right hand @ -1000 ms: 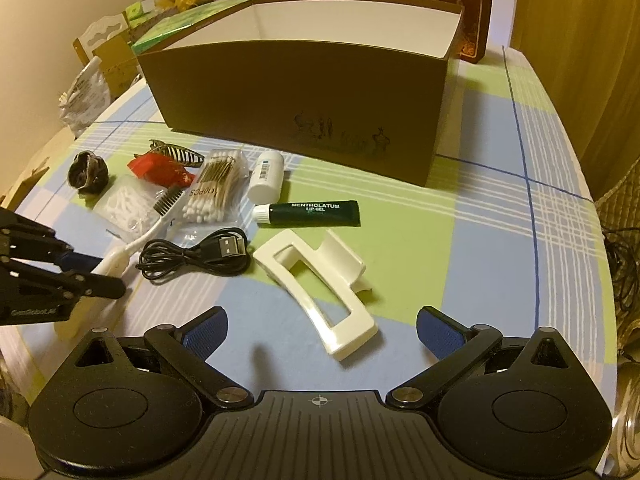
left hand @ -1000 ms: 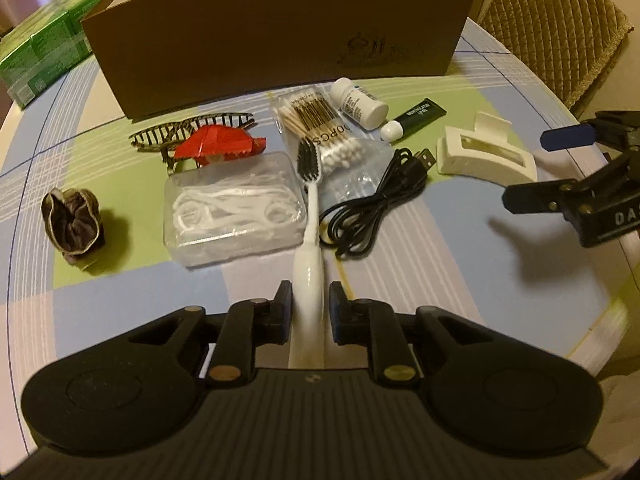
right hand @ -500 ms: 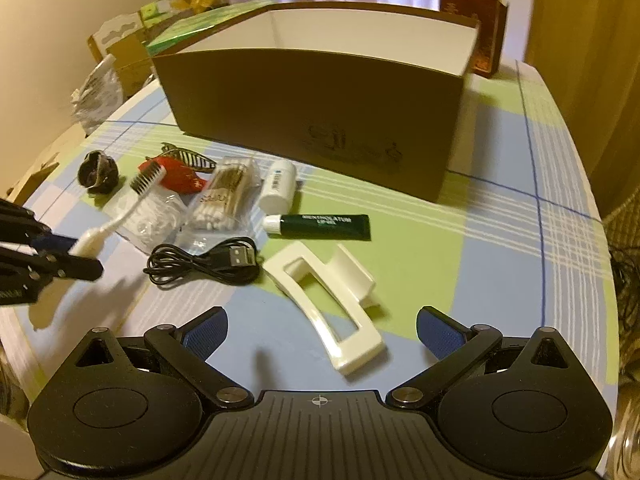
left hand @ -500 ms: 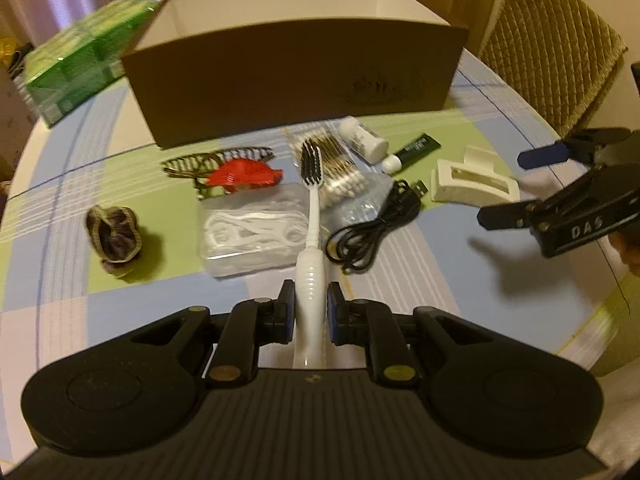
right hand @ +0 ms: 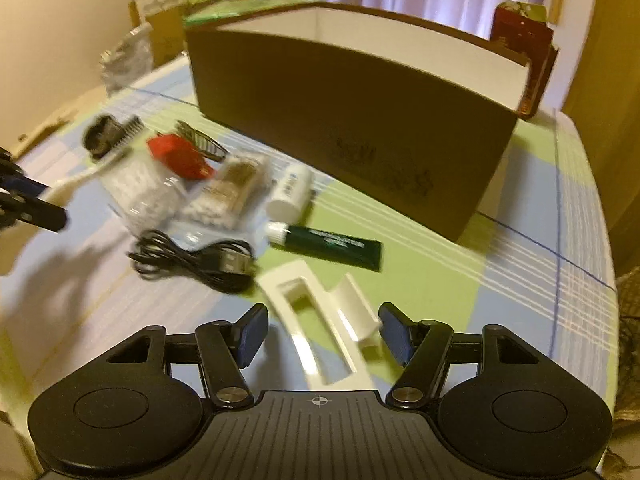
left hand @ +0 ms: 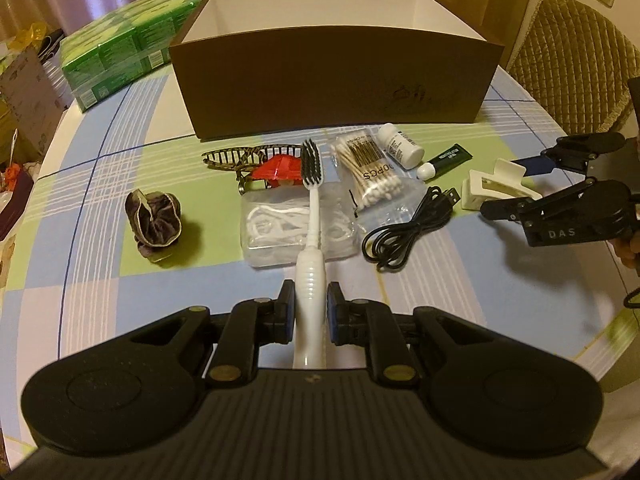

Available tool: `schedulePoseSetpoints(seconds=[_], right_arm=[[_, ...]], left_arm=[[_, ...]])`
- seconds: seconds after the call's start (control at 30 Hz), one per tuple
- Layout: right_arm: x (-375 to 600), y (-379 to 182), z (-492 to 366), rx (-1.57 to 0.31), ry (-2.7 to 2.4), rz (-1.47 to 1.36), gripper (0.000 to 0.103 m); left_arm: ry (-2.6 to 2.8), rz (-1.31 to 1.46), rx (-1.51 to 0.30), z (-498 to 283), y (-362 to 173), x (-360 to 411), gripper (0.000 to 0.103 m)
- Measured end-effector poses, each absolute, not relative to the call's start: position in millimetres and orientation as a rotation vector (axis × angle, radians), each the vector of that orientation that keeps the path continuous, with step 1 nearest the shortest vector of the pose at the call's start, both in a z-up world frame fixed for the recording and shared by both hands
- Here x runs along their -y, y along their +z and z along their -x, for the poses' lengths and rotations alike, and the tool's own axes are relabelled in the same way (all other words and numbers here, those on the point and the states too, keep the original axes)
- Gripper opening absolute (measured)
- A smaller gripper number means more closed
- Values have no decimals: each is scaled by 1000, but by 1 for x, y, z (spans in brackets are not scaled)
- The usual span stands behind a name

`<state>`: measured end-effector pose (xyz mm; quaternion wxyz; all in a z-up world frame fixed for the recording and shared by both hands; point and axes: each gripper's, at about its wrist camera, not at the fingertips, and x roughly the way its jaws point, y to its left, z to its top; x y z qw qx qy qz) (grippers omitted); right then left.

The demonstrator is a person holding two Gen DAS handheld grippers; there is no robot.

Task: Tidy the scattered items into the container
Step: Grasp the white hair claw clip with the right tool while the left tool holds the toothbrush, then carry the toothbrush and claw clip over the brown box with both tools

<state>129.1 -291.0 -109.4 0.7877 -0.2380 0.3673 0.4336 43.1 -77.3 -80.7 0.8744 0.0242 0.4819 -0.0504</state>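
Toothbrush (left hand: 311,216), one, white-handled with dark bristles, is clamped by its handle between the two fingers of the left tongs (left hand: 308,312), held above the counter (left hand: 100,200) with its head pointing toward the container (left hand: 336,80). One brown cardboard container with a white interior stands open-topped at the far side of the checked counter; no item is visible inside it from these views.

Loose items lying on the counter in front of the container, one of each:
- dark scrunchie (left hand: 154,220), well apart to the left;
- striped hair claw (left hand: 248,158), with a red clip (left hand: 280,168) just beside it;
- clear box of floss picks (left hand: 276,228), beneath the raised toothbrush;
- bag of cotton swabs (left hand: 370,172);
- small white bottle (left hand: 400,146), on its side;
- dark green tube (left hand: 446,160) with a white cap;
- coiled black USB cable (left hand: 408,226);
- large white hair claw (right hand: 324,320).

Right tongs (right hand: 322,334) are spread wide with nothing gripped; their two blue-padded fingers stand on either side of the white hair claw, apart from it. The right wrist view is motion-blurred on its left half. One stack of green packages (left hand: 120,56) sits left of the container, and one quilted chair back (left hand: 576,48) to its right.
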Motion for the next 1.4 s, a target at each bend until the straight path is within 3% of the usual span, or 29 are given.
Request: schedulePoseSetpoints(seconds=[0.03, 0.13, 0.87, 1.4], right_arm=[[292, -110, -128, -785, 939, 514, 52], [297, -107, -125, -791, 929, 492, 44], [307, -43, -105, -794, 963, 256, 44], [255, 18, -146, -676, 874, 129, 44]], left_arm=[[-104, -50, -1006, -43, -81, 78, 12], [-101, -49, -1000, -40, -79, 78, 12], [-150, -58, -895, -41, -38, 99, 12], [-261, -124, -727, -141, 31, 102, 12]])
